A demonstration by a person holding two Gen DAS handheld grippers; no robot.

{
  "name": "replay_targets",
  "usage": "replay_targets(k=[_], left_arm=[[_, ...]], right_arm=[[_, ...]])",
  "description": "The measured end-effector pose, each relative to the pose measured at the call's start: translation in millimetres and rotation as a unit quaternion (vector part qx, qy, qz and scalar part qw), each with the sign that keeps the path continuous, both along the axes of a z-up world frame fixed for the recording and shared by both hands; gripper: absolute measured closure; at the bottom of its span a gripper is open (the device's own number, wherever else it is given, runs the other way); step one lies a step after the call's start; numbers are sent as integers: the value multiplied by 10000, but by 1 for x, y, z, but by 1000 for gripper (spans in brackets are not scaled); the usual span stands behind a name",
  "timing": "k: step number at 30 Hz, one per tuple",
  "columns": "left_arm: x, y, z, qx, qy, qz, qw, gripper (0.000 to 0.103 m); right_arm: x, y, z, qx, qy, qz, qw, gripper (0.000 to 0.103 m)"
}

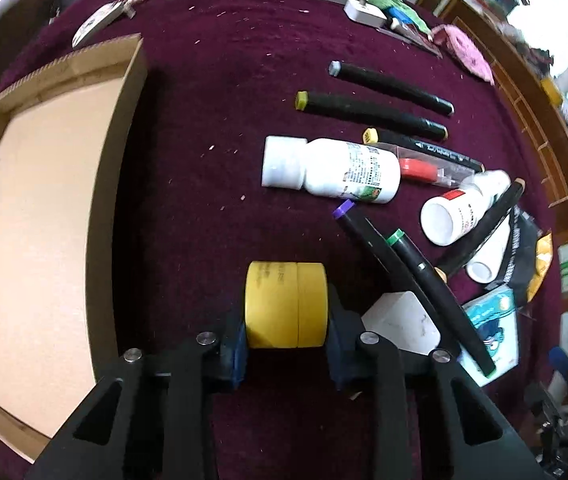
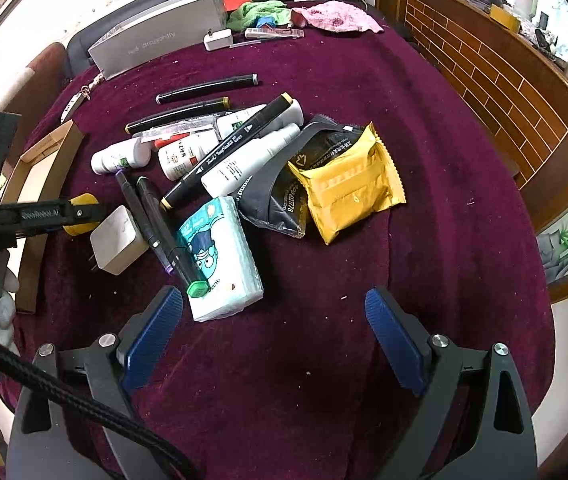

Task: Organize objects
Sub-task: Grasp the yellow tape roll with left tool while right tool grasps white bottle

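Left wrist view: your left gripper [image 1: 286, 344] clenches the tape roll [image 1: 286, 306] above the worktop [image 1: 212, 120]; carry it level over the tray [image 1: 44, 216] wall before releasing. Your right gripper [image 2: 274, 338] hangs released, empty.

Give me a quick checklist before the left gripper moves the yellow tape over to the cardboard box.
1. Left gripper shut on yellow tape roll: ok.
2. Tape lifted off the cloth: cannot tell.
3. Cardboard box has room inside: ok.
4. Path from tape to box free of clutter: ok.
5. Right gripper open, holding nothing: ok.
6. White charger beside the tape not caught: ok.
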State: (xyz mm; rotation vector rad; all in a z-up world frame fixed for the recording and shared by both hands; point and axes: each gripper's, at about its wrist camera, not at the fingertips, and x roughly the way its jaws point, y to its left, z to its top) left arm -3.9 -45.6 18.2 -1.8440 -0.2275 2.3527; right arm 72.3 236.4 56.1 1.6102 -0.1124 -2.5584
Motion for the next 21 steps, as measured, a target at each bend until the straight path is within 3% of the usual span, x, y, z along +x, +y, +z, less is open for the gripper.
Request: replay_targets(k=[6, 15, 18, 21], left_arm=[[16, -15, 21, 306, 121, 187, 9993, 76], [59, -35, 66, 538, 562, -73, 9969, 75], [71, -43, 72, 528, 619, -88, 9966, 75], [79, -55, 74, 523, 653, -9, 9965, 75]], right_arm=[[-2, -2, 3, -197, -56, 100, 9997, 9], [-33, -59, 14, -1348, -443, 1097, 9838, 9], [-56, -89, 19, -1095, -305, 1398, 9836, 9], [-83, -132, 25, -321, -16, 1935, 9806, 9]])
